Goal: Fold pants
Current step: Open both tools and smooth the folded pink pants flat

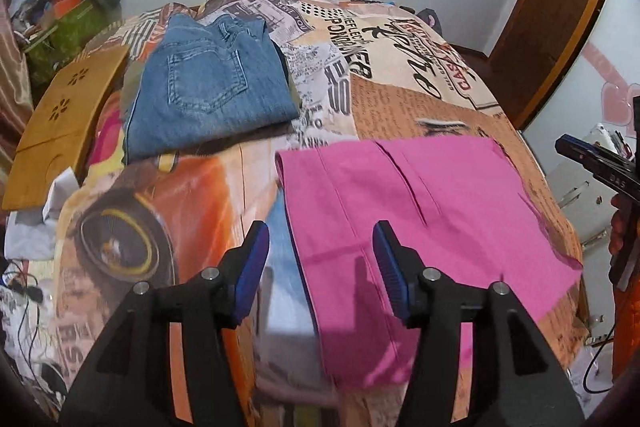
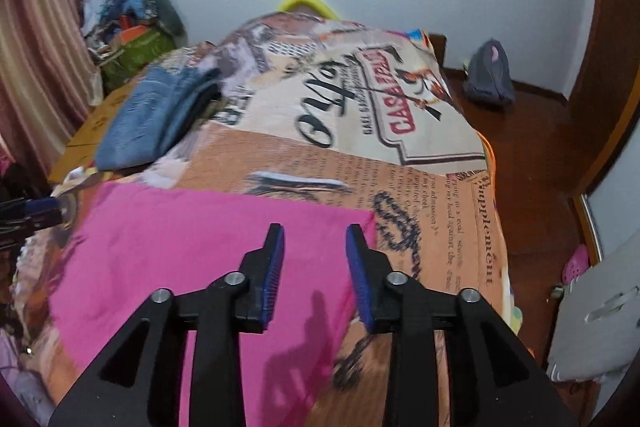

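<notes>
Pink pants [image 1: 400, 211] lie flat on the printed bedspread [image 1: 400, 99], near the bed's front edge; they also show in the right wrist view [image 2: 192, 251]. My left gripper [image 1: 320, 239] is open and empty, hovering above the pants' left edge. My right gripper [image 2: 315, 243] is open and empty, above the pants' right edge; it also shows at the right border of the left wrist view [image 1: 596, 163]. Folded blue jeans [image 1: 208, 95] lie further back on the left, also in the right wrist view [image 2: 156, 119].
A wooden lap tray [image 1: 60, 123] leans at the bed's left side. A green bag with clutter [image 2: 136, 47] stands in the back left corner. A grey backpack [image 2: 490, 75] sits on the wooden floor at the right. A curtain [image 2: 36, 39] hangs left.
</notes>
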### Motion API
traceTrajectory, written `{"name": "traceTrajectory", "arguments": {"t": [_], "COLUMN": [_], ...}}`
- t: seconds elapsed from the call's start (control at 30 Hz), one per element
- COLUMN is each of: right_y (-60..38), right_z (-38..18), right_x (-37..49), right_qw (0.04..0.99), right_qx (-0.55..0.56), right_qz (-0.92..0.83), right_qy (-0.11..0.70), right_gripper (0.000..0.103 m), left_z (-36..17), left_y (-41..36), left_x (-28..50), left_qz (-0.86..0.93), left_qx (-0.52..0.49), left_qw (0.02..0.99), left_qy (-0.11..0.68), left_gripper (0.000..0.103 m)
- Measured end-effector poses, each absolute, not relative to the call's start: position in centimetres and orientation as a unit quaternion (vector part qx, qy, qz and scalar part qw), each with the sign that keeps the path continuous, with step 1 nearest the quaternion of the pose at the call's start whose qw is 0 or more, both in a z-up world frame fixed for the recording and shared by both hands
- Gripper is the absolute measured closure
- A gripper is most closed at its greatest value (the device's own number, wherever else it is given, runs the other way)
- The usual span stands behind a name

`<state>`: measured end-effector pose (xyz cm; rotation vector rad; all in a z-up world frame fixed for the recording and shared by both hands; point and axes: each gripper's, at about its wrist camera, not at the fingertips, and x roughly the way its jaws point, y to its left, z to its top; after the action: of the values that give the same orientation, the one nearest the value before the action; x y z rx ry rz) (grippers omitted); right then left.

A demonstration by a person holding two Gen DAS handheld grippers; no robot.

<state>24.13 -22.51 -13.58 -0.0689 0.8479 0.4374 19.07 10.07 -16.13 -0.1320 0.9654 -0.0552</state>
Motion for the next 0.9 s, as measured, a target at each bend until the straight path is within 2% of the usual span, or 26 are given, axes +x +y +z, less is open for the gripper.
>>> {"name": "traceTrajectory", "arguments": {"t": [0.13, 0.3, 0.6, 0.8, 0.9], "right_y": [-21.8, -20.8, -18.8, -19.0, -19.0], "right_z": [-12.7, -13.5, -19.0, -20.0, -20.2], "right_x": [20.9, 17.9, 15.8, 14.9, 14.7], "right_qw": [0.893, 0.887, 0.866, 0.866, 0.866], "right_qx": [-0.038, -0.028, -0.051, -0.059, -0.061], "right_qz": [0.220, 0.238, 0.231, 0.233, 0.235], "right_qy": [0.391, 0.394, 0.442, 0.439, 0.437], "right_gripper": [0.061, 0.061, 0.061, 0.060, 0.060], "left_z": [-16.2, -17.8, -21.0, -21.4, -21.5], "left_y": [9.7, 9.5, 9.8, 8.9, 9.1], "left_x": [16.4, 14.3, 12.2, 11.4, 11.8], "left_qz": [-0.028, -0.036, -0.058, -0.086, -0.103], "left_qx": [-0.078, -0.103, -0.191, -0.216, -0.255], "left_qw": [0.883, 0.869, 0.833, 0.832, 0.822], "left_qy": [0.463, 0.482, 0.515, 0.504, 0.499], "left_gripper": [0.038, 0.037, 0.037, 0.033, 0.023]}}
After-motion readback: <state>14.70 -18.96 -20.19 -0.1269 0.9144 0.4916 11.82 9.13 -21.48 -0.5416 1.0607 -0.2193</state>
